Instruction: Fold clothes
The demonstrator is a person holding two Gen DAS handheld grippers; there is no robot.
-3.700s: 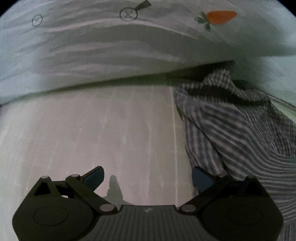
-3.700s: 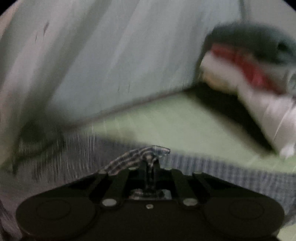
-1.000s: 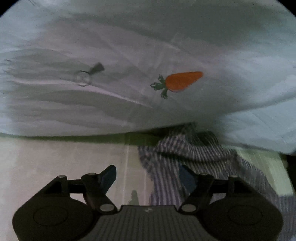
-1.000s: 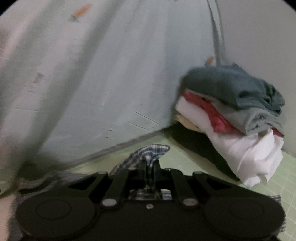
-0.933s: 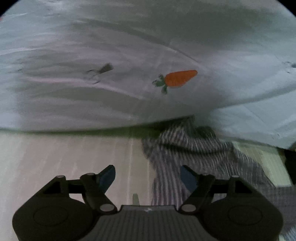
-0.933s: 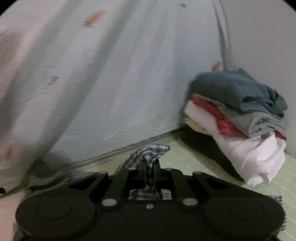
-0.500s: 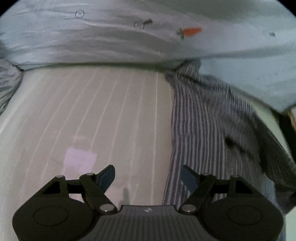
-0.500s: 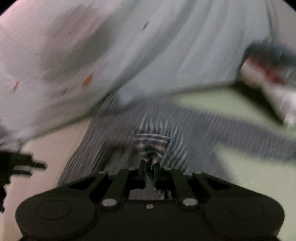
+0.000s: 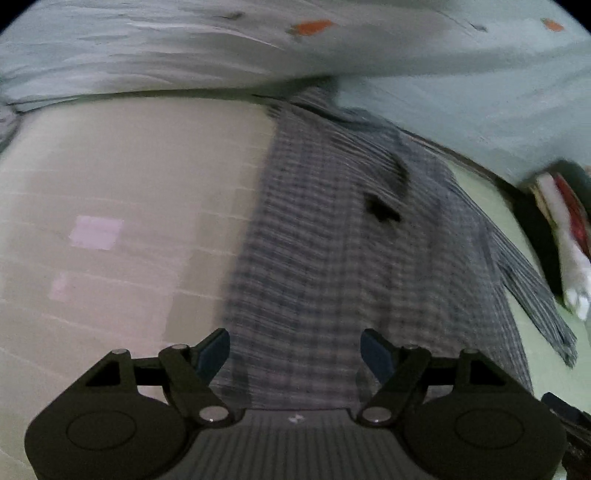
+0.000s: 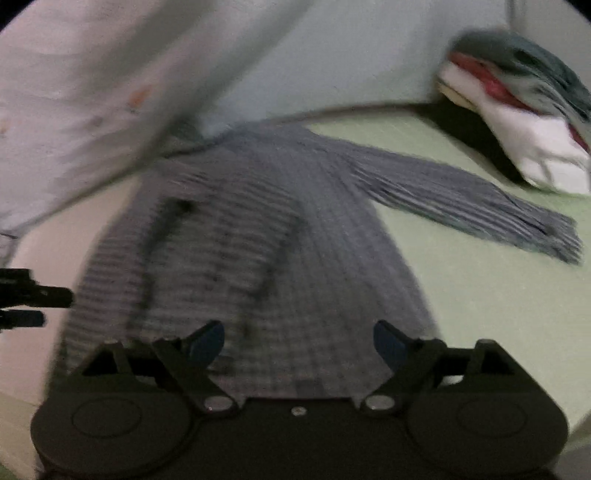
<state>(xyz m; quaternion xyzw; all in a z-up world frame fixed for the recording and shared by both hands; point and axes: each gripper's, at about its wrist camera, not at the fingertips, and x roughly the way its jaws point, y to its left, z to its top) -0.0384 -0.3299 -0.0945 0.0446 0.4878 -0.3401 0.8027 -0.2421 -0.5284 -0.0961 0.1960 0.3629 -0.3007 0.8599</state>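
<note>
A blue-grey checked long-sleeved shirt point(image 9: 332, 240) lies spread flat, half on a beige mat and half on a green mat; it also shows in the right wrist view point(image 10: 258, 229), one sleeve point(image 10: 480, 206) stretched out to the right. My left gripper point(image 9: 295, 354) is open and empty over the shirt's near hem. My right gripper point(image 10: 299, 341) is open and empty over the near hem too. The left gripper's fingers point(image 10: 22, 295) show at the left edge of the right wrist view.
A pale blue sheet with carrot prints point(image 9: 310, 26) hangs along the far side. A stack of folded clothes point(image 10: 517, 110), white, red and teal, sits at the far right on the green mat point(image 10: 480, 295). The beige striped mat point(image 9: 110, 221) lies to the left.
My right gripper has opened and let go of the shirt fabric it held. The shirt now lies flat with its sleeve out. Both grippers now look down on its near hem.
</note>
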